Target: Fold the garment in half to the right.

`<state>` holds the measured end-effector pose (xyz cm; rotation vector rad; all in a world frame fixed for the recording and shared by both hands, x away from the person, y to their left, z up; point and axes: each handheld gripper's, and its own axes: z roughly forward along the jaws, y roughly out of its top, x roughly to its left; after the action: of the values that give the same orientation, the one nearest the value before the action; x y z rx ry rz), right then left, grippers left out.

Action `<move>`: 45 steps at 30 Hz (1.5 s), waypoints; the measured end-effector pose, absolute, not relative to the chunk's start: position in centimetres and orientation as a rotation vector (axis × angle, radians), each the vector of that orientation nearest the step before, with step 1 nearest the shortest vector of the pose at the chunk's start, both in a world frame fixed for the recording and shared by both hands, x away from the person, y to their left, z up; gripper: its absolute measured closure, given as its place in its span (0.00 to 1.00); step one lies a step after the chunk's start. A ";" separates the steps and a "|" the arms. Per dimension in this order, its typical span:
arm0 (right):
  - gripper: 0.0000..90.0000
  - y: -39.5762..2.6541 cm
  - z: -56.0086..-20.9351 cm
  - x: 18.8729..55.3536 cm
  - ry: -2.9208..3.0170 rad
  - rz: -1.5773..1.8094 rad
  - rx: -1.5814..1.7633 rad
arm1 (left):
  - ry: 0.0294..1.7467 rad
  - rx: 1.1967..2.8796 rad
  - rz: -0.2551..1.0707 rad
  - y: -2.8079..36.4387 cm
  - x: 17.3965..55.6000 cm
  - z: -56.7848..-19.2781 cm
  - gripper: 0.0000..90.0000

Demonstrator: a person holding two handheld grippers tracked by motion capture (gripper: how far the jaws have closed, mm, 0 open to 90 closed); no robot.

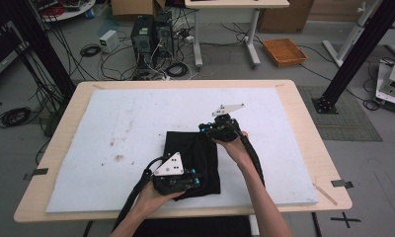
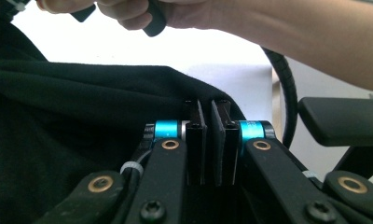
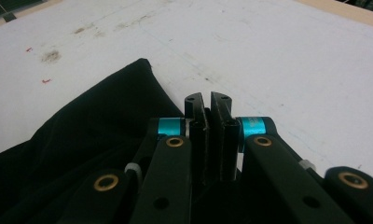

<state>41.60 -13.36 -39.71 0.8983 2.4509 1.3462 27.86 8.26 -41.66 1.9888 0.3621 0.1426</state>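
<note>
Folding the black cloth (image 1: 195, 160) on the white pad (image 1: 131, 128).

We have both hand-held grippers clamped on the cloth: the left hand-held gripper (image 2: 207, 114) pinches its near edge, the right hand-held gripper (image 3: 208, 105) its far corner, jaws nearly together. We judge a fold is under way; next we should carry the pinched edges across together and lay them flat. Around the cloth the tabletop (image 1: 304, 128) is bare; only our trailing cables could snag.
</note>
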 end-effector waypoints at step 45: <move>0.72 -13.2 -39.2 39.1 2.365 1.278 0.980 | 0.790 1.971 0.535 13.3 35.3 -39.1 0.74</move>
<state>39.09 -13.22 -39.18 0.9804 2.3654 1.2784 35.29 13.35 -39.12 1.9713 0.7896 0.5347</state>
